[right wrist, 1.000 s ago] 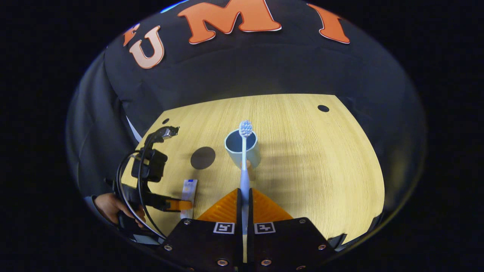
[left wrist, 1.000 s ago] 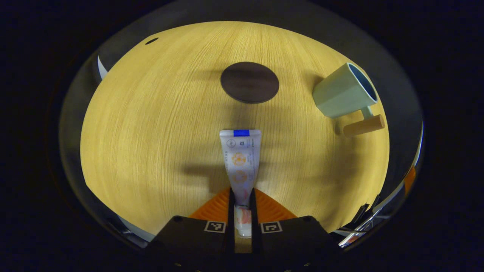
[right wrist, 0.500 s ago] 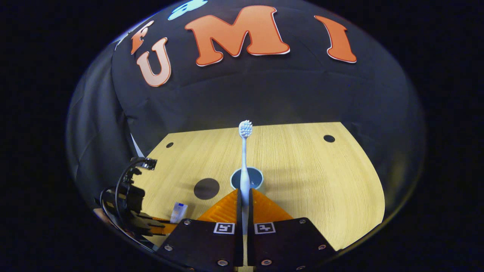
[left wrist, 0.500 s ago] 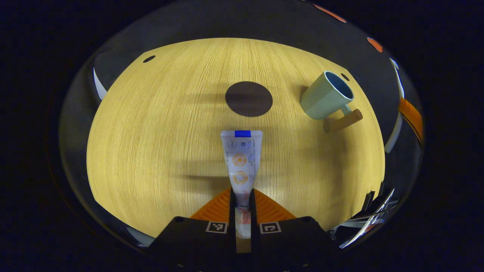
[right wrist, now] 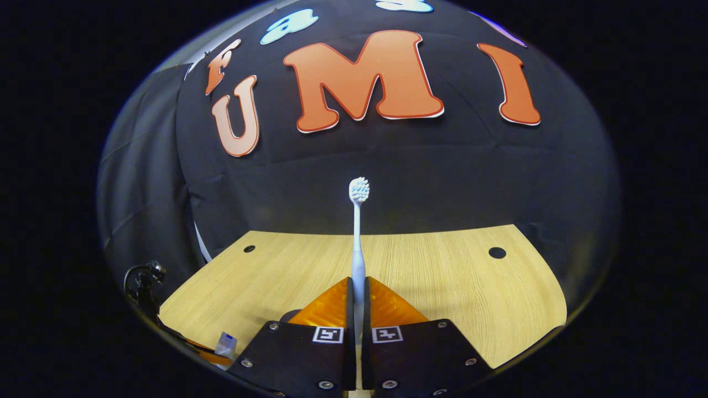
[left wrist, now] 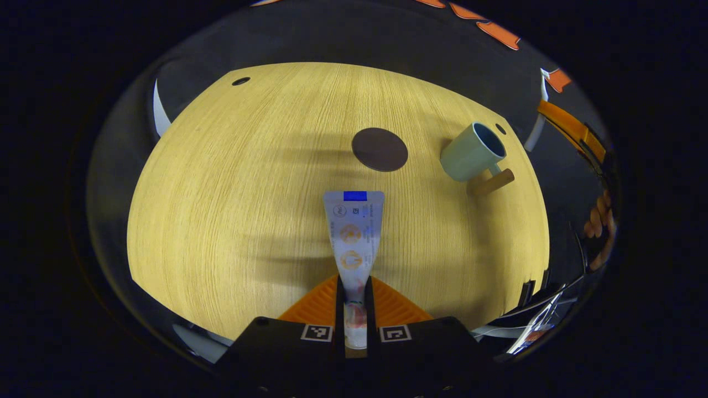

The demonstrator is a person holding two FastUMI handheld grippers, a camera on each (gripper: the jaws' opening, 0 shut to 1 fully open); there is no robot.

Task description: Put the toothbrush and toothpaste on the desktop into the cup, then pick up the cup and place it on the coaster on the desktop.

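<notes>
Between the fingers of the left gripper (left wrist: 354, 301) a toothpaste tube (left wrist: 354, 237) is clamped near its cap end, the flat crimped end pointing straight ahead over the wooden desktop (left wrist: 232, 210). Ahead of the tube tip and slightly to the right a dark round coaster (left wrist: 379, 149) is seen lying flat. Farther right of it the pale green cup (left wrist: 473, 152) stands, its wooden handle (left wrist: 492, 182) turned toward the gripper (cup and coaster apart, not touching). At the far right edge a person's hand (left wrist: 600, 226) is glimpsed.

Between the fingers of the right gripper (right wrist: 358, 301) the toothbrush (right wrist: 358, 237) is pinched low on its handle, bristle head up and away against the booth wall. At lower left of that view the toothpaste tip (right wrist: 227, 344) is caught.
</notes>
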